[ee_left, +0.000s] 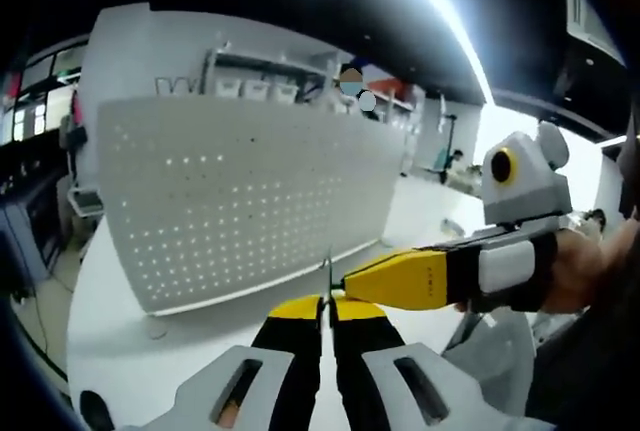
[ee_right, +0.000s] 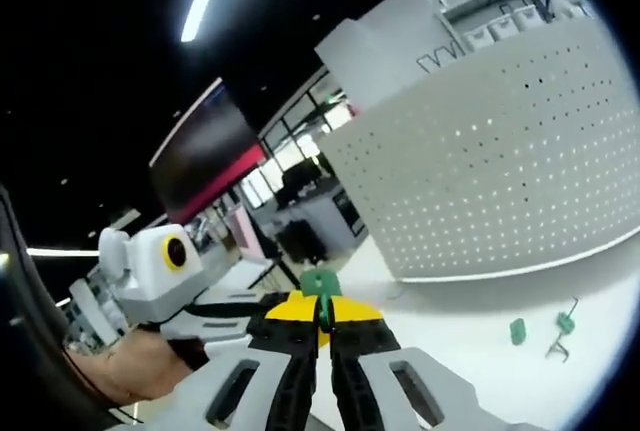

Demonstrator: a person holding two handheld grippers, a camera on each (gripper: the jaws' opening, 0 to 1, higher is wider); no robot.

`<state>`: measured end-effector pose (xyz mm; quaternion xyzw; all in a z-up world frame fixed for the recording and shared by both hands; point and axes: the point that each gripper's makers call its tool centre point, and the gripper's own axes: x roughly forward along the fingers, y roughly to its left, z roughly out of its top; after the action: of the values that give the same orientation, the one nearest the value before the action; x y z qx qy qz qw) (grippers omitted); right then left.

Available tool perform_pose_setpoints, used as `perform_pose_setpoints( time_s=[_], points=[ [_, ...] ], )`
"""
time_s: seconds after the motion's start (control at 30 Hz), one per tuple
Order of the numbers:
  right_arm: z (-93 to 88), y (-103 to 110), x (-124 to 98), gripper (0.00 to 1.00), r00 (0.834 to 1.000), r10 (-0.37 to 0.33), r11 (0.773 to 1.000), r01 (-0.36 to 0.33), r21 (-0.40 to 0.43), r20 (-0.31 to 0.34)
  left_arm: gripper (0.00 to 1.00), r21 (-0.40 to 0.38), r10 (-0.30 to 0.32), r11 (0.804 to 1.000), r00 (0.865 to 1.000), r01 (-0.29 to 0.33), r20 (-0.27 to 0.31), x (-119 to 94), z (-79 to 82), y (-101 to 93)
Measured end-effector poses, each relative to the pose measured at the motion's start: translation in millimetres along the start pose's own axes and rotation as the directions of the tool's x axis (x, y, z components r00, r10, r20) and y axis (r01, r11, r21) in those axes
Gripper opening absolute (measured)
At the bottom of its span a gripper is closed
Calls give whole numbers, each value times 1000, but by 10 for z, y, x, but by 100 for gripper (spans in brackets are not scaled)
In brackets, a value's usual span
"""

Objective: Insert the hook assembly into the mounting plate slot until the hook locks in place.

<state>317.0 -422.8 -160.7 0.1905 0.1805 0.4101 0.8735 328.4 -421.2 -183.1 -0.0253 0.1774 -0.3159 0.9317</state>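
Note:
My left gripper (ee_left: 326,303) is shut on a thin grey hook piece (ee_left: 327,273) that sticks up from its yellow tips. From the right, my right gripper (ee_left: 352,279) reaches in, its yellow tip touching that piece. In the right gripper view my right gripper (ee_right: 321,307) is shut on a small green hook part (ee_right: 320,282), and the left gripper (ee_right: 262,317) comes in from the left to meet it. Behind both stands the white perforated mounting plate (ee_left: 240,196) (ee_right: 500,166), upright on the white table (ee_right: 450,326).
Two small green parts (ee_right: 517,330) (ee_right: 566,323) and a loose wire hook (ee_right: 556,350) lie on the table in front of the plate. A person's hand (ee_left: 585,271) holds the right gripper. Shelves with bins (ee_left: 255,86) stand behind the plate.

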Motion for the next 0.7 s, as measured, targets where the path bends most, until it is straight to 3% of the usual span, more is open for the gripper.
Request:
perform_pose_setpoints(
  time_s=[0.37,0.57,0.7],
  points=[
    [-32,-4,46,0,1000,-9,1000,9,-26,-17,7,31,-16,999,1000,17,-2,-11,-45,37],
    [31,14,47,0,1000,-16,998,16,-65,-2,31,52,-24,998,999,22,36,-26,12,40],
    [60,22,47,0,1000,-20,995,20,-100,-1,52,53,-24,998,999,22,39,-17,11,44]
  ],
)
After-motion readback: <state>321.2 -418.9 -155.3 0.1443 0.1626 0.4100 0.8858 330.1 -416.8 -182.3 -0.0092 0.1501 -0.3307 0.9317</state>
